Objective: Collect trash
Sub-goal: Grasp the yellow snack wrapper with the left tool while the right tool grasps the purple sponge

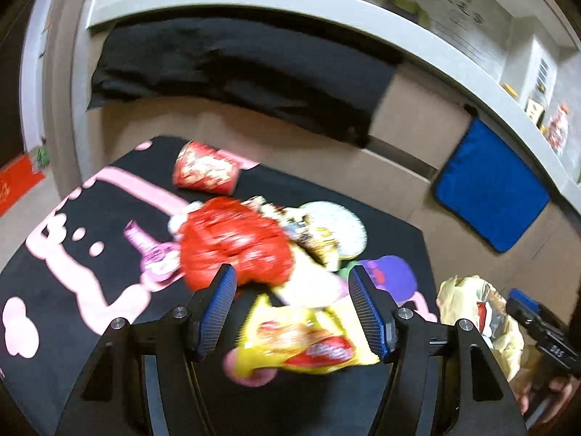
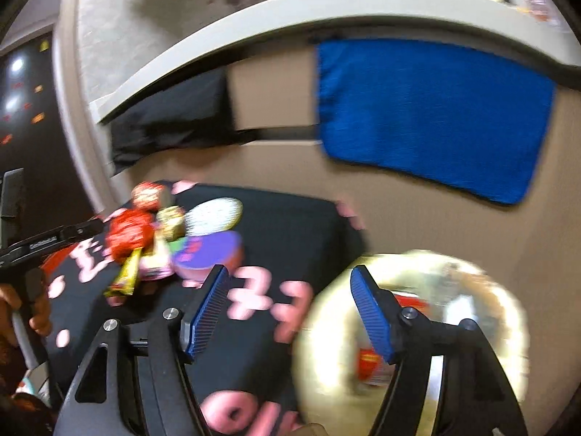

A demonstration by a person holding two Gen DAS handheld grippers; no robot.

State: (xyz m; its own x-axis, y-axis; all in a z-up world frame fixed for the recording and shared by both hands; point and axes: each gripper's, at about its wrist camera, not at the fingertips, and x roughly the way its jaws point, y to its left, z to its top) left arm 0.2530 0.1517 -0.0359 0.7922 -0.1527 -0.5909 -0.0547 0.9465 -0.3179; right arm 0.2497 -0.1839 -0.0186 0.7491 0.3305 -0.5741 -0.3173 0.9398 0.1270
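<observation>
Left claw point(image 1: 292, 312) over slanting yellow wrapper point(image 1: 308, 345)

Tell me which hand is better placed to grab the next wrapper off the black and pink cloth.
Left, probably. The left gripper is open with the crinkled yellow wrapper lying between its fingers. The right gripper is open beside the pale plastic trash bag, apart from the pile.

A matt black cloth with pink print point(image 1: 65, 254) is seen covering the bench. The crumpled red wrapper point(image 1: 232, 243) and yellow snack packet point(image 1: 305, 341) appear glossy, like plastic film. Ribbed blue pads point(image 1: 218, 309) are fitted to matt black plastic fingers. The blue hanging cloth point(image 2: 428, 116) looks coarsely woven.
</observation>
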